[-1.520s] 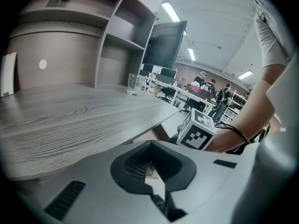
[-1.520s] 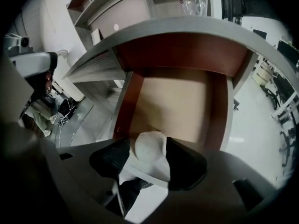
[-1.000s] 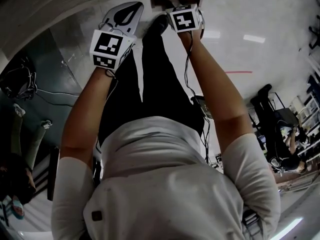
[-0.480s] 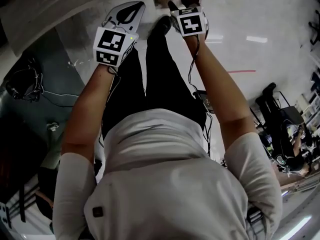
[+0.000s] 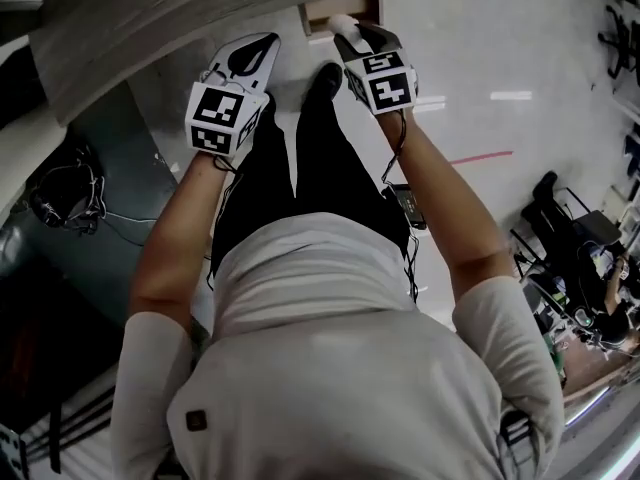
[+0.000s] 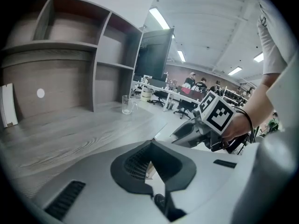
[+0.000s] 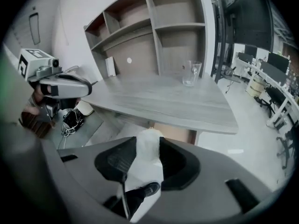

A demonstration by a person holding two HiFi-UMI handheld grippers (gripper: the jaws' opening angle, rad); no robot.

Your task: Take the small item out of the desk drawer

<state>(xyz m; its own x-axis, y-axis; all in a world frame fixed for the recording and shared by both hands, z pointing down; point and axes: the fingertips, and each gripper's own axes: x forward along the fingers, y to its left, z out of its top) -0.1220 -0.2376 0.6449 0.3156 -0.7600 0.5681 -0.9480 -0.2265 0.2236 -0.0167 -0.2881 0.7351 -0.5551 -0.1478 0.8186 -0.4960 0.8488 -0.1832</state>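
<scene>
The small item [image 7: 148, 149] is a pale white lump, and my right gripper [image 7: 148, 143] is shut on it. In the head view the item [image 5: 343, 22] sticks out of that gripper [image 5: 350, 34], just below the open brown drawer [image 5: 342, 10] under the desk edge. The drawer [image 7: 174, 133] also shows under the desktop beyond the right jaws. My left gripper [image 5: 256, 48] hangs beside it to the left, in front of the desk. Its jaws meet at the tips with nothing between them [image 6: 150, 146]. Each gripper sees the other: the right gripper [image 6: 194, 130] and the left gripper [image 7: 65, 86].
A grey wood desk [image 7: 163, 101] carries a clear glass [image 7: 191, 73] and backs onto open shelves [image 7: 154, 31]. Cables and a dark bundle [image 5: 60, 203] lie on the floor at the left. Office chairs and people [image 5: 590, 268] are far right.
Both grippers have risen in front of the desk. The right gripper has carried the white item up and away from the drawer; the left stays shut and empty.
</scene>
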